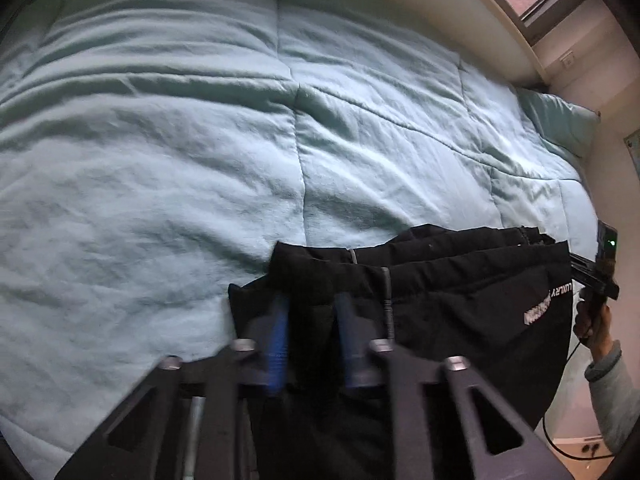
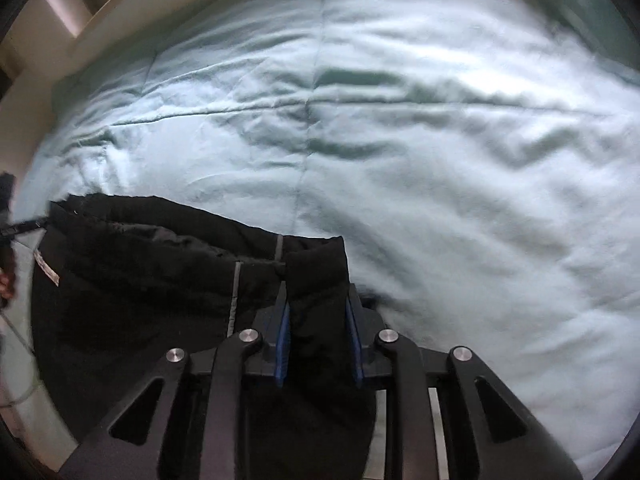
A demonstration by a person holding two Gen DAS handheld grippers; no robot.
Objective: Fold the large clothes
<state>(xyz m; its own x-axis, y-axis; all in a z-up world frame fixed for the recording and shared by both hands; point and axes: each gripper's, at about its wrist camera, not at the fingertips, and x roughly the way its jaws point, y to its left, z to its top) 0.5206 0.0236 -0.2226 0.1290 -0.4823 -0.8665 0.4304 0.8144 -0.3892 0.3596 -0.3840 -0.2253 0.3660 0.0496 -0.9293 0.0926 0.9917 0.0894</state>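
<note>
1. I have both grippers clamped on the black padded jacket (image 1: 460, 304); the left gripper (image 1: 310, 320) has its blue-padded fingers (image 1: 278, 340) pressed on a fold of the top edge near one corner, and the right gripper (image 2: 316, 320) pinches the other end of that edge.
2. The jacket hangs from the two grips at the near side of the bed, above the pale green quilted bedspread (image 1: 180, 140) (how much of its lower part rests on the bed I cannot tell).
3. My reading is that the garment is gathered and about to be laid out for a fold; little of the folding looks done.
4. To do it well I would keep the held edge taut between the two grips, hold both ends level, and lower the cloth flat onto the bedspread so no layer bunches underneath.
5. The risk is thick padding slipping from a shallow pinch; I would move slowly.
</note>
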